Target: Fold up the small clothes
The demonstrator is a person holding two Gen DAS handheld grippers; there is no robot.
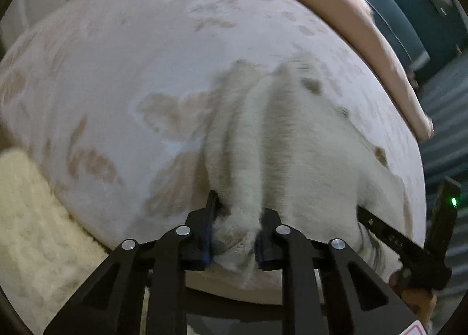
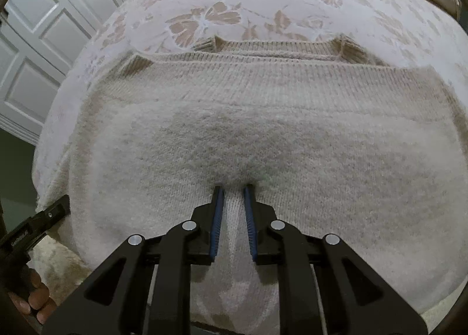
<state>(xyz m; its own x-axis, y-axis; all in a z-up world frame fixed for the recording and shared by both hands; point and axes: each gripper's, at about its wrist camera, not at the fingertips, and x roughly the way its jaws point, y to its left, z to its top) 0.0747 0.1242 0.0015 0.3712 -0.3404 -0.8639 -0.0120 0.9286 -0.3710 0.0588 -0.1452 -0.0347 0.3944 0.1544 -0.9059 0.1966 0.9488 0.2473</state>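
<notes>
Fluffy throw (image 1: 32,218): cream, nubbly pile, at the far left edge of your left wrist view, lying on the bed.
Bed cover (image 1: 122,66): pale fabric printed with tan flowers and leaves; smooth and flat where bare.
Sweater (image 2: 263,118): cream knit with a fuzzy body and ribbed bands at its far edge, spread across the bed cover and filling most of your right wrist view. In the left view it shows as a gathered ridge (image 1: 257,142) running away from the fingers.
Left gripper (image 1: 235,232): black frame, blue pads. Your jaws are clenched on a bunched fold of the sweater, which fills the gap between the pads.
Right gripper (image 2: 234,212): same build, blue ribbed pads. Your jaws stand narrow with a strip of the knit pinched up between them, tips sunk into the fabric.
Panelled doors (image 2: 44,42): white, at the left of the right view.
Pink pillow (image 1: 365,28): smooth, along the bed's far side.
Writing: none legible.
</notes>
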